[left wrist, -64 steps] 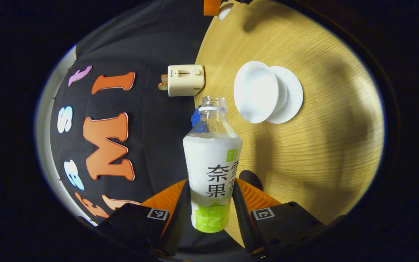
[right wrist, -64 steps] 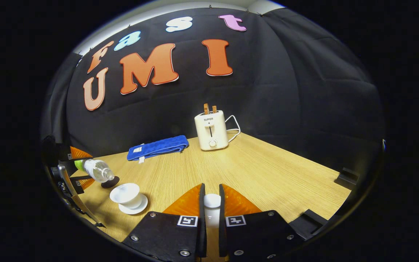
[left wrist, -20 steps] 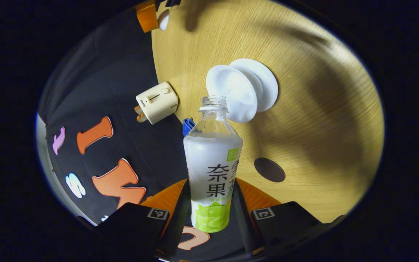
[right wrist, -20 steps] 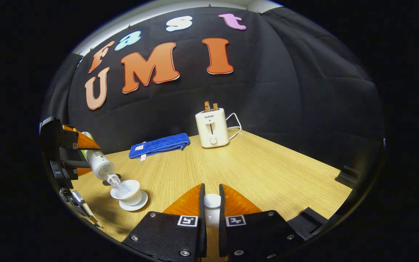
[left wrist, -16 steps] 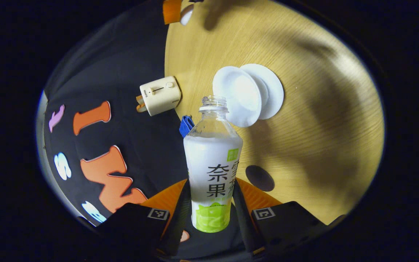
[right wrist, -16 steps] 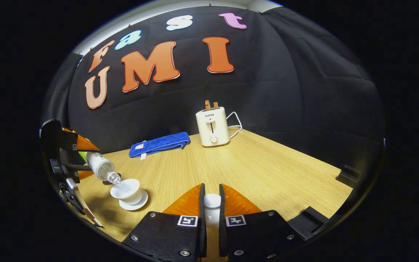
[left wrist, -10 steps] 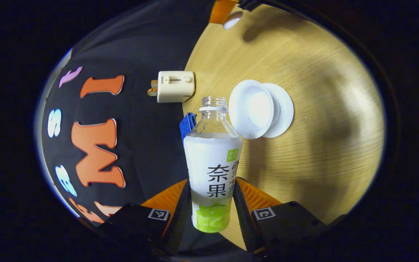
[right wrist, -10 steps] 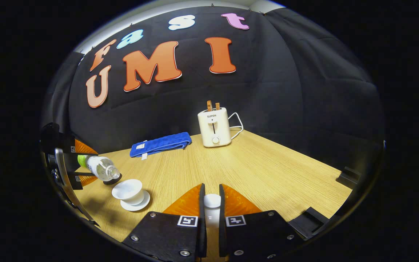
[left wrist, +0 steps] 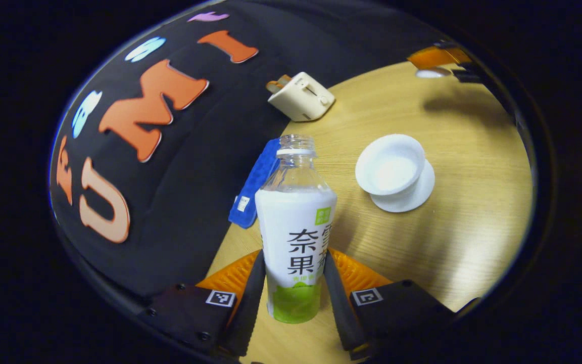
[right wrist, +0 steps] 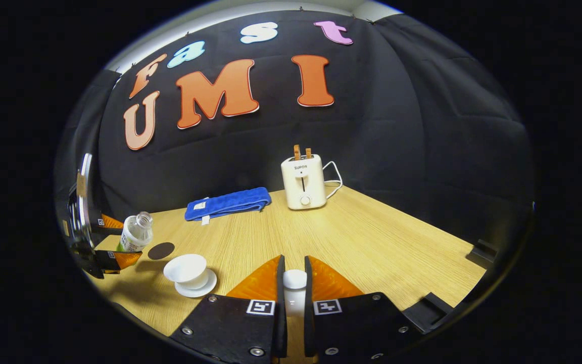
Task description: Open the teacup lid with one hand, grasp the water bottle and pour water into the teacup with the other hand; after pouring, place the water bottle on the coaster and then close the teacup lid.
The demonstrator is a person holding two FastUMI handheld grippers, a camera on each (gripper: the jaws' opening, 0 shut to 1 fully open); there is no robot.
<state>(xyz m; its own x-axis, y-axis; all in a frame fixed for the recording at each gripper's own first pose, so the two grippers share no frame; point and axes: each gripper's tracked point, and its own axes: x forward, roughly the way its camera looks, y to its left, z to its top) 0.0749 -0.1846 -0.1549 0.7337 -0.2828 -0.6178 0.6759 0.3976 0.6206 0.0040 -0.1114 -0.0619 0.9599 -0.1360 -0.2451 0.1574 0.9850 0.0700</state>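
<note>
Water bottle (left wrist: 295, 222), clear plastic with a white and green label, uncapped, sits near upright, clamped low in my left gripper (left wrist: 293, 293) above the desk (left wrist: 463, 222). Thin walls will give, so I'd keep the hold on the labelled lower body, gently. The dark round coaster (right wrist: 161, 250) lies just beside it, left of the white porcelain teacup (right wrist: 186, 268) on its saucer; that's fragile, with open desk around. My right gripper (right wrist: 294, 290) is closed on the white teacup lid (right wrist: 294, 279).

Cream toaster (right wrist: 303, 182) and folded blue towel (right wrist: 228, 203) at the wooden table's (right wrist: 372, 242) back edge.
</note>
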